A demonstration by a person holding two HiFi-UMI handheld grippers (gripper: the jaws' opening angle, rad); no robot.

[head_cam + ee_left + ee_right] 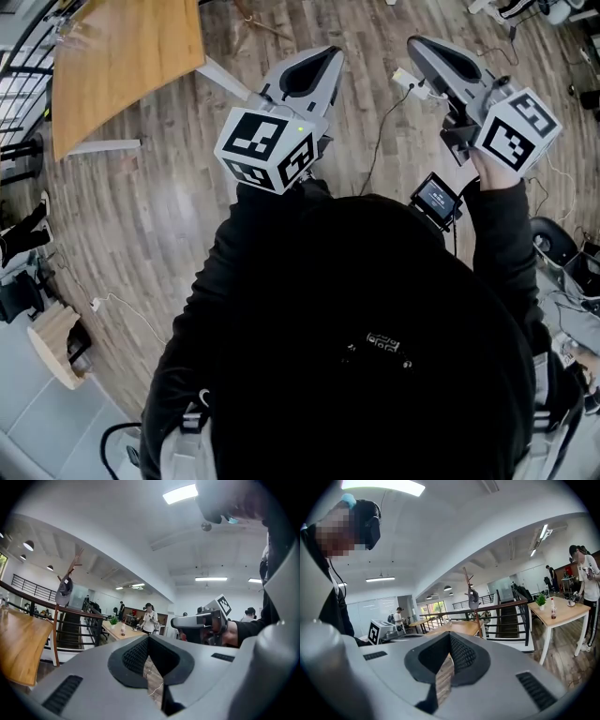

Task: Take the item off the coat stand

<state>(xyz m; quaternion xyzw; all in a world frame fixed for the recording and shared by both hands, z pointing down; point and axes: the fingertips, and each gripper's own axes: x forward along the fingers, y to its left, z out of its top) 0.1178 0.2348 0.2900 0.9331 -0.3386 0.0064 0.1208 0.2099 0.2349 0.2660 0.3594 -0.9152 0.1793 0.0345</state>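
A wooden coat stand (57, 620) rises beside a wooden table, far off to the left in the left gripper view. A grey cap (64, 587) hangs from one of its upper branches. In the right gripper view the same coat stand (476, 616) and cap (473, 597) show straight ahead, well beyond the jaws. My left gripper (330, 52) and right gripper (417, 42) are held side by side at chest height. Both point forward, shut, with nothing between the pads. Neither is close to the stand.
A wooden table (122, 66) stands front-left, with a black railing (75, 620) behind it. A white-legged table (562, 613) carries a bottle and a plant, and people stand near it. Cables (380, 131) run over the plank floor. A chair (553, 239) is at my right.
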